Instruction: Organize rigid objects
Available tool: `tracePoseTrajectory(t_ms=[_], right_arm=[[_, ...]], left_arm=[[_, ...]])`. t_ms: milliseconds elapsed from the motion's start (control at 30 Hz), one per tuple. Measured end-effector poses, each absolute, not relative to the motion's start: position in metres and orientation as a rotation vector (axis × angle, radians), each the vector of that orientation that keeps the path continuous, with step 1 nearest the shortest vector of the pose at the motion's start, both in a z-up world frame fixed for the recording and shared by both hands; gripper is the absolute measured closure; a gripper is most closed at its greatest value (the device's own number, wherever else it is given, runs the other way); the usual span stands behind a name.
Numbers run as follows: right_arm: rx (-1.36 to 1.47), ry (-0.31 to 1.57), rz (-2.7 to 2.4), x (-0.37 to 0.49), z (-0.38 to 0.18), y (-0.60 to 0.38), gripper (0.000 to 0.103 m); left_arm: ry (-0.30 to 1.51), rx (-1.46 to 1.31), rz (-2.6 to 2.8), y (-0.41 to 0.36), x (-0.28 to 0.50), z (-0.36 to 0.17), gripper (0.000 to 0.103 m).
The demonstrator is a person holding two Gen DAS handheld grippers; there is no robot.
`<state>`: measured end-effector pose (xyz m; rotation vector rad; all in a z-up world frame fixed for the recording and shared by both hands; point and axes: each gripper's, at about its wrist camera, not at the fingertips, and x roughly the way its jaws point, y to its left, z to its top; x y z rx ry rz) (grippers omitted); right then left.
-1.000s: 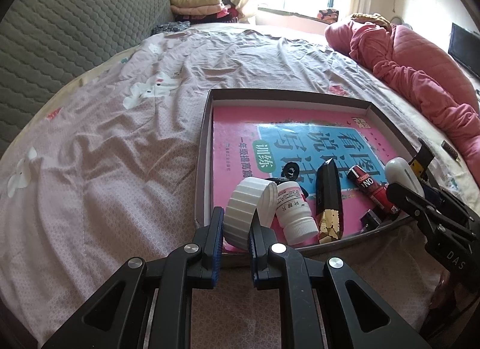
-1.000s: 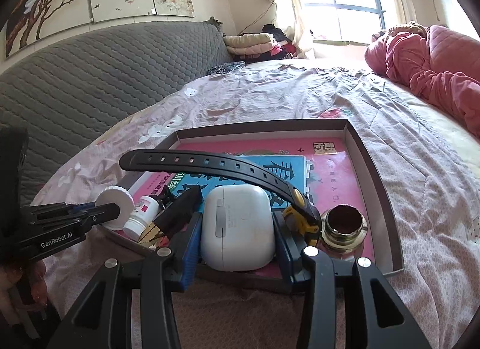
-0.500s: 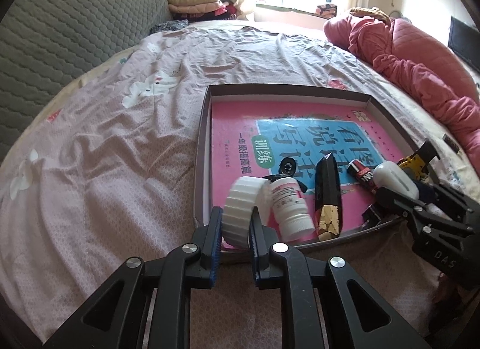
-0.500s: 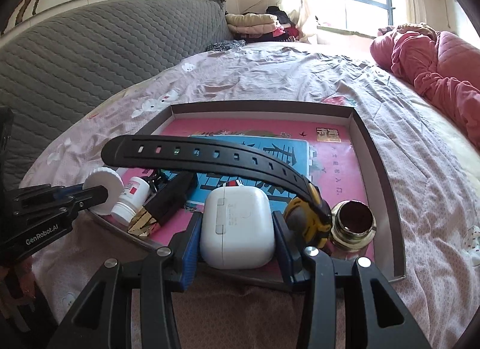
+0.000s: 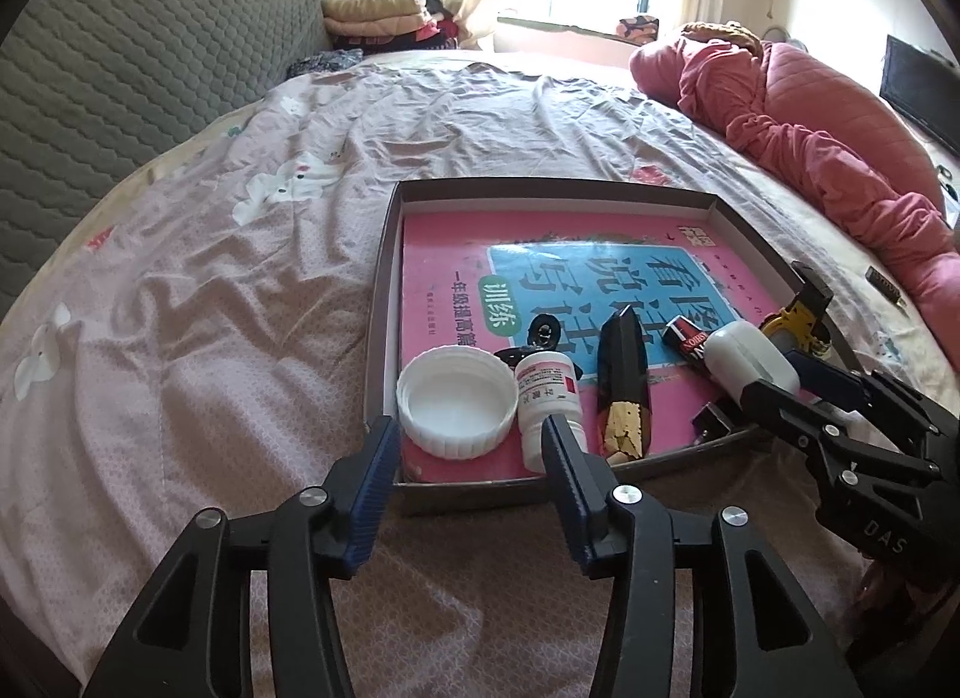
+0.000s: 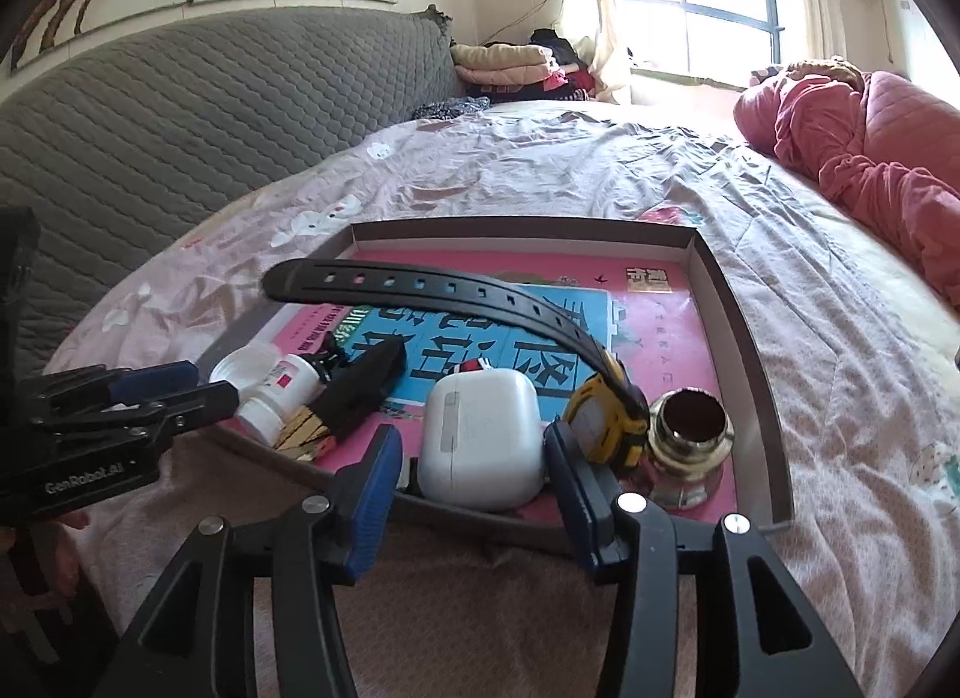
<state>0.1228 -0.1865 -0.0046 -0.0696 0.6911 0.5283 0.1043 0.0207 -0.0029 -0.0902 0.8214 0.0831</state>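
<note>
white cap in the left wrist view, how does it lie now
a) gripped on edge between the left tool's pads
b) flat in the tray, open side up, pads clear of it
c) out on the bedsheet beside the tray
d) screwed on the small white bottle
b: the white cap rests flat on the pink book in the tray, hollow side up, beside the small white bottle; the left tool has just been opening and its pads stand apart from the cap.

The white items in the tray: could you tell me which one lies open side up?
The cap, at the tray's near left corner: its hollow faces up. The pill bottle beside it lies on its side; the earbud case is closed.
</note>
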Motion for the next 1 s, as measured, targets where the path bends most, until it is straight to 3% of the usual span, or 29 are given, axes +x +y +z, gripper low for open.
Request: tracePoseTrajectory(t_ms=[133, 300, 600, 1000], right_arm=[[-0.062, 0.676, 0.515, 0.113, -0.002, -0.187, 0.051], [-0.070, 0.652, 0.476, 0.098, 0.002, -0.188, 0.047], [0.000, 0.706, 0.386, 0.084, -0.001, -0.210, 0.042], [0.000, 0.725, 0.328, 0.051, 0.003, -0.220, 0.041]], left_arm=[[0.806, -0.092, 0.080, 0.018, 0.098, -0.001, 0.048], [0.801, -0.090, 0.061, 0.011, 0.089, 0.001, 0.035], [0.839, -0.136, 0.025, -0.008, 0.069, -0.004, 0.026], [0.831, -0.151, 0.029, -0.020, 0.045, 0.004, 0.025]])
